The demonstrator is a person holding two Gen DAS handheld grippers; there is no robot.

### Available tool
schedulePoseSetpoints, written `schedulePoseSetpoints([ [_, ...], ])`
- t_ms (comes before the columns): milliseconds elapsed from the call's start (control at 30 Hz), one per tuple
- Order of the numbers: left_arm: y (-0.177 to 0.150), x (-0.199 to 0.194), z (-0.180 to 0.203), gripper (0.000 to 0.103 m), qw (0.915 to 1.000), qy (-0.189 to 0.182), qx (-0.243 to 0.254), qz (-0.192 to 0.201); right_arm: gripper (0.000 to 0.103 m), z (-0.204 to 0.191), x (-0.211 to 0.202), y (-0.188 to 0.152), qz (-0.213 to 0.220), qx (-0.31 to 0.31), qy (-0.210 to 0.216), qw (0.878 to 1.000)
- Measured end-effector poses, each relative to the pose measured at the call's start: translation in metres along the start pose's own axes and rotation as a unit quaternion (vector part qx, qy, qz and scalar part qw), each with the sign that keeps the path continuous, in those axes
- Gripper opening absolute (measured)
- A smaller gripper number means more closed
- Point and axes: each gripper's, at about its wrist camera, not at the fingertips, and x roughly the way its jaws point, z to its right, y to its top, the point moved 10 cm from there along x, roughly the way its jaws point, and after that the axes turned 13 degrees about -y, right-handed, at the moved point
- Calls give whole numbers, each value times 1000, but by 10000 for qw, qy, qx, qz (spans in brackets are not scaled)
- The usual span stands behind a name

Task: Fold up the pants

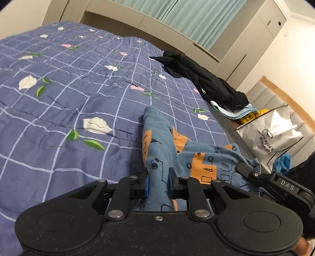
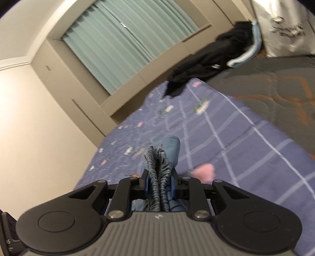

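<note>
The small blue pants (image 1: pixel 157 149) with orange patches and black drawings lie bunched on the blue checked bedspread (image 1: pixel 74 98). My left gripper (image 1: pixel 159 184) is shut on a fold of a leg. My right gripper (image 1: pixel 248 171) shows at the right edge of the left wrist view, on the gathered waistband. In the right wrist view my right gripper (image 2: pixel 159 185) is shut on the ruffled elastic waistband (image 2: pixel 157 161), held above the bedspread (image 2: pixel 226 137); a blue leg end (image 2: pixel 172 147) sticks out beyond it.
A black garment (image 1: pixel 206 82) lies at the bed's far right edge, over folded light blue cloth (image 1: pixel 236 112); it also shows in the right wrist view (image 2: pixel 212 59). A silver bag (image 1: pixel 269 134) stands beside the bed. Curtains (image 1: pixel 177 15) and cabinets lie behind.
</note>
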Motion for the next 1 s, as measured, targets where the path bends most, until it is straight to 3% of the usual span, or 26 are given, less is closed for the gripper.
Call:
schedulePoseSetpoints([
  [133,-1,0,-8,21,9999,44,-98,-68,24,12,3,-7,-59,145,-83,9998],
  [233,2,-3,-12,31,9997,123,-148,-134,29,14,5,-9,-64,216,-135,9997],
  [300,2,-5,-14,43,9995,128,-186,-199,40,15,7,-10,-58,210,-246,9995],
  [367,3,-10,-12,57,9996,125,-196,-157,43,18,4,-11,-66,176,-346,9992],
  [467,6,-21,-7,67,9998,138,-110,-75,54,19,-2,-12,-56,144,-458,9988],
  [767,17,-67,13,95,9990,147,333,254,88,-5,-48,-11,308,-353,-566,9973],
  [900,18,-93,19,101,9974,196,552,409,102,-24,-76,-14,550,-671,-555,9947],
  [1000,17,-112,21,102,9959,270,668,546,103,-38,-96,-20,661,-748,-404,9942],
])
